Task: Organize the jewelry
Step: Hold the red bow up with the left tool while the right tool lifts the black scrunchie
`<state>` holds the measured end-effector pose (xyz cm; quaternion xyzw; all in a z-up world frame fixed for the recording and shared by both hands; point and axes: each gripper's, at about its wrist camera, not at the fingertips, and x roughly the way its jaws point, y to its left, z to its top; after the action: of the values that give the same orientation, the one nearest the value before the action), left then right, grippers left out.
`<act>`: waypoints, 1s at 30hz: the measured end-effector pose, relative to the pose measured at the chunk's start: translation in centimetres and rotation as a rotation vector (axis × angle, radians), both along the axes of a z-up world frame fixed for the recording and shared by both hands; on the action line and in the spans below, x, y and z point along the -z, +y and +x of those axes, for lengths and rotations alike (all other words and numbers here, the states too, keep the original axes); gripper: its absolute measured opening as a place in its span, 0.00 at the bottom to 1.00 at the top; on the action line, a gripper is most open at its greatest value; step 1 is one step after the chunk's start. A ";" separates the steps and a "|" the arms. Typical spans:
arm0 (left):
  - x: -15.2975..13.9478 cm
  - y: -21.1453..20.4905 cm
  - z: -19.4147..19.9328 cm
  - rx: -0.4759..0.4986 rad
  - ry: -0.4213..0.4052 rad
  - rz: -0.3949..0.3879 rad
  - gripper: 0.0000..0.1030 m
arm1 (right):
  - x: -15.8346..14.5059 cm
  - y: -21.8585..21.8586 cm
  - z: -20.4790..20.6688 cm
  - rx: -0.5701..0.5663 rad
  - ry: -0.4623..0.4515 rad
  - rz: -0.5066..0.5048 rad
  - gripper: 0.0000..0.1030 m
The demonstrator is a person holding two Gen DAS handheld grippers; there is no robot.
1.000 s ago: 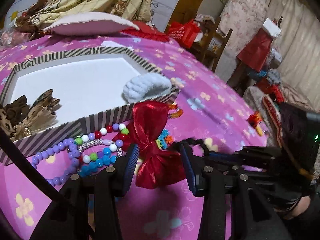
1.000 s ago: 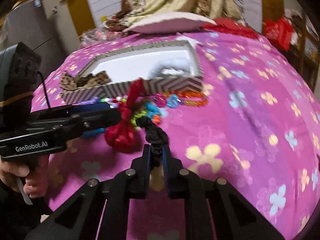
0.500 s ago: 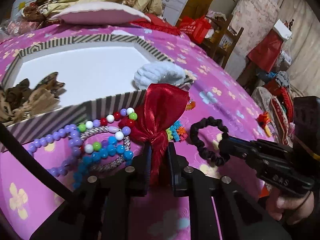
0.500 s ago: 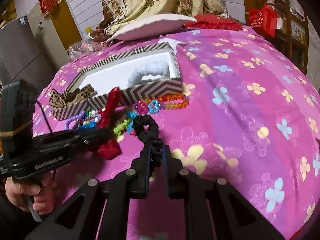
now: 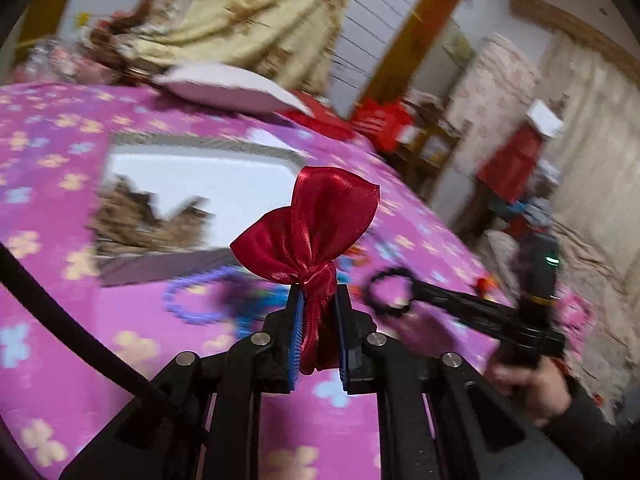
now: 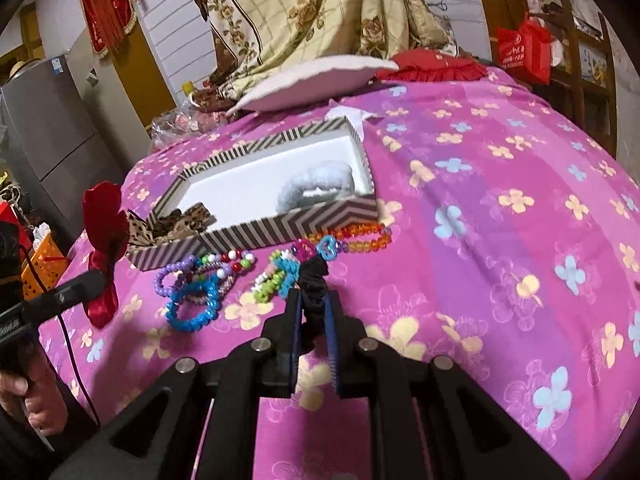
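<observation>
Satin fills my left wrist view: one red bow (image 5: 308, 236) pinched at its knot in my left claw (image 5: 317, 300), the blue pads pressed tight on the fabric, the bow lifted clear above the pink flowered bedspread (image 5: 48, 304). Behind it, blurred, sits one striped box (image 5: 200, 148) with one leopard-print hair tie (image 5: 132, 220) in its near left corner. One purple bead bracelet (image 5: 188, 300) lies on the spread in front of the box. To the right, my right claw (image 5: 404, 292) grips one black scrunchie (image 5: 382, 292).

From my right wrist view, my right claw (image 6: 311, 300) is closed narrow on that black scrunchie (image 6: 314, 276), which rests low over the bedspread (image 6: 500, 240). The box (image 6: 280, 228) holds two things: the leopard hair tie (image 6: 176, 224) and one pale fluffy scrunchie (image 6: 320, 188). Before the box lies a heap of bracelets, too tangled to count: a blue one (image 6: 194, 304), a purple one (image 6: 172, 276), an orange one (image 6: 356, 238). At far left my left claw (image 6: 100, 274) carries the red bow (image 6: 104, 248).
</observation>
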<state>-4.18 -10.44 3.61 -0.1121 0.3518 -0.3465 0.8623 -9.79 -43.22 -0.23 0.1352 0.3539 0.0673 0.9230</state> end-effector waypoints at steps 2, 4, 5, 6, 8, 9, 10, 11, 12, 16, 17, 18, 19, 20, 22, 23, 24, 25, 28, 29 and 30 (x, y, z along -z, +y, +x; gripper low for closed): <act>0.2 0.6 0.0 -0.070 -0.011 0.043 0.00 | -0.8 0.0 -0.5 -0.002 -0.047 0.003 0.11; 0.5 0.8 -0.1 -0.117 -0.020 0.085 0.00 | -1.6 -0.1 -1.0 -0.003 -0.092 0.003 0.11; 0.7 0.7 0.0 -0.141 -0.029 0.116 0.00 | -1.8 0.0 -1.2 -0.004 -0.108 0.006 0.12; 0.8 0.8 0.0 -0.149 -0.029 0.125 0.00 | -2.0 0.0 -1.3 -0.007 -0.118 0.009 0.11; 1.3 0.5 0.0 -0.160 -0.029 0.144 0.00 | -2.2 0.2 -1.3 -0.007 -0.129 0.000 0.11; 1.3 0.3 0.0 -0.167 -0.035 0.160 0.00 | -2.3 0.3 -1.3 -0.010 -0.133 -0.003 0.11; 1.4 0.1 0.0 -0.176 -0.043 0.177 0.00 | -2.3 0.4 -1.3 -0.014 -0.136 -0.002 0.11; 1.6 0.1 0.0 -0.182 -0.048 0.187 0.00 | -2.4 0.5 -1.3 -0.018 -0.143 -0.006 0.11; 1.7 -0.1 0.1 -0.188 -0.050 0.196 0.00 | -2.5 0.7 -1.4 -0.019 -0.149 -0.012 0.11; 2.1 0.0 0.4 -0.209 -0.046 0.211 0.00 | -2.0 1.1 -1.0 -0.047 -0.111 0.004 0.12; 2.1 0.1 0.5 -0.208 -0.042 0.203 0.00 | -1.6 1.3 -0.7 -0.053 -0.088 -0.007 0.14; 2.1 0.1 0.5 -0.208 -0.042 0.198 0.00 | -0.9 1.8 -0.3 -0.062 -0.051 -0.031 0.24; 2.0 0.2 0.5 -0.207 -0.042 0.195 0.00 | -0.3 2.3 0.0 -0.080 -0.015 -0.049 0.36; 2.0 0.1 0.5 -0.203 -0.042 0.192 0.00 | 0.4 3.0 0.4 -0.103 0.018 -0.066 0.40; 2.0 0.0 0.5 -0.198 -0.043 0.194 0.00 | 1.5 4.0 0.8 -0.146 0.066 -0.087 0.41; 2.0 -0.1 0.4 -0.195 -0.044 0.193 0.00 | 1.8 4.3 1.0 -0.160 0.076 -0.085 0.41; 2.0 -0.2 0.3 -0.191 -0.043 0.192 0.00 | 2.1 4.7 1.1 -0.185 0.090 -0.080 0.41; 2.0 -0.2 0.3 -0.189 -0.042 0.192 0.00 | 2.5 5.3 1.3 -0.208 0.107 -0.094 0.41; 1.9 -0.2 0.3 -0.189 -0.042 0.188 0.00 | 3.7 6.3 1.5 -0.201 0.136 -0.195 0.40; 1.9 -0.3 0.3 -0.191 -0.041 0.184 0.00 | 3.8 6.4 1.6 -0.204 0.152 -0.204 0.40; 1.9 -0.3 0.4 -0.192 -0.039 0.182 0.00 | 3.7 6.4 1.5 -0.205 0.140 -0.221 0.35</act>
<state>-3.82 -10.71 1.71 -0.0598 0.3526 -0.2313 0.9048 -8.27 -36.78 -3.95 0.0004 0.4347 0.1121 0.8936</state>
